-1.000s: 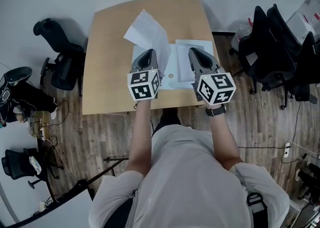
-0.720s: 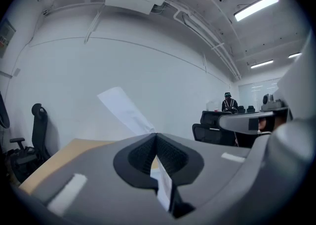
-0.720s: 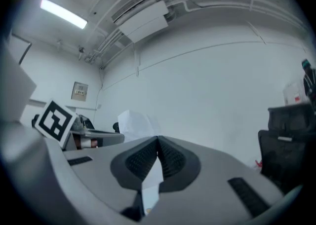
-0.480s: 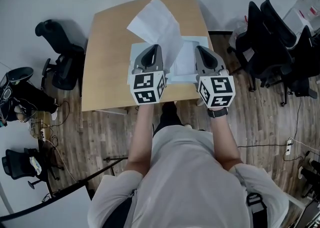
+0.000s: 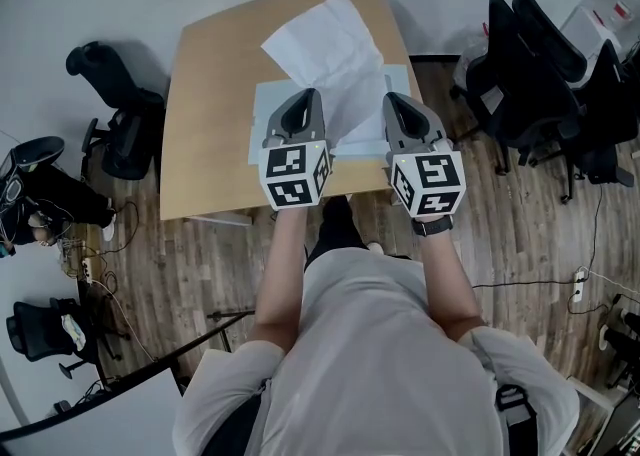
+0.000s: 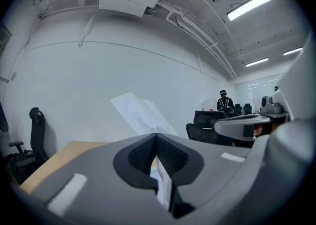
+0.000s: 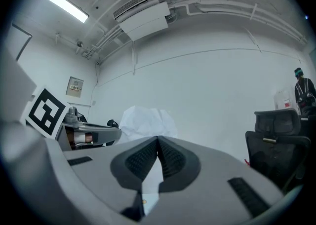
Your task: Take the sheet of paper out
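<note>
Between shut left gripper (image 6: pixel 156 139) jaws, paper (image 6: pixel 140 113); right gripper's (image 7: pixel 158 142), perhaps folder (image 5: pixel 262 114).

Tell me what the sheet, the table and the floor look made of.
Sheet: thin white paper, matte; it is creased and bends upward off the table.
Table: pale tan wood or wood-look laminate with a smooth, even surface; the grain is too faint to say which.
Floor: brown planks with visible seams and streaky grain, either wood or a printed imitation.
</note>
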### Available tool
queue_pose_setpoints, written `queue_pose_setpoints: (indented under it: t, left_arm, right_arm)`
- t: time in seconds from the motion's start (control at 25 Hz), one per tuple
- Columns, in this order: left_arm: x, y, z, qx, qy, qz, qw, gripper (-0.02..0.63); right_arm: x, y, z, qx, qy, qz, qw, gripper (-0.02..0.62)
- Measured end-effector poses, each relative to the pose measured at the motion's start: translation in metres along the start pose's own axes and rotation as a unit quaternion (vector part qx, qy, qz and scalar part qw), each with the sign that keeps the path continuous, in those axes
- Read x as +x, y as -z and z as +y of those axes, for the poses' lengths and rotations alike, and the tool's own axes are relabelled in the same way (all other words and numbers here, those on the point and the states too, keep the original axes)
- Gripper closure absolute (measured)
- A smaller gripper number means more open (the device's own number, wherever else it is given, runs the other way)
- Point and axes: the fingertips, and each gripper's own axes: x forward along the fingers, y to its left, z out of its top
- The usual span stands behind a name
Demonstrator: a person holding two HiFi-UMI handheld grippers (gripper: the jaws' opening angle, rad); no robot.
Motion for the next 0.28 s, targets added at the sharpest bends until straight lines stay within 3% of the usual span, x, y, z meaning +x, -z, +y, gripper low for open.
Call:
queue_pose_setpoints:
  t: [0.28]
  left_arm:
    - [0.009,0.004,0.005,-0.006,0.006,0.012,0.9999,0.597]
  right_arm:
    - [0.011,0.006,-0.017,0.015,0.011,0.003,1.000,0.583]
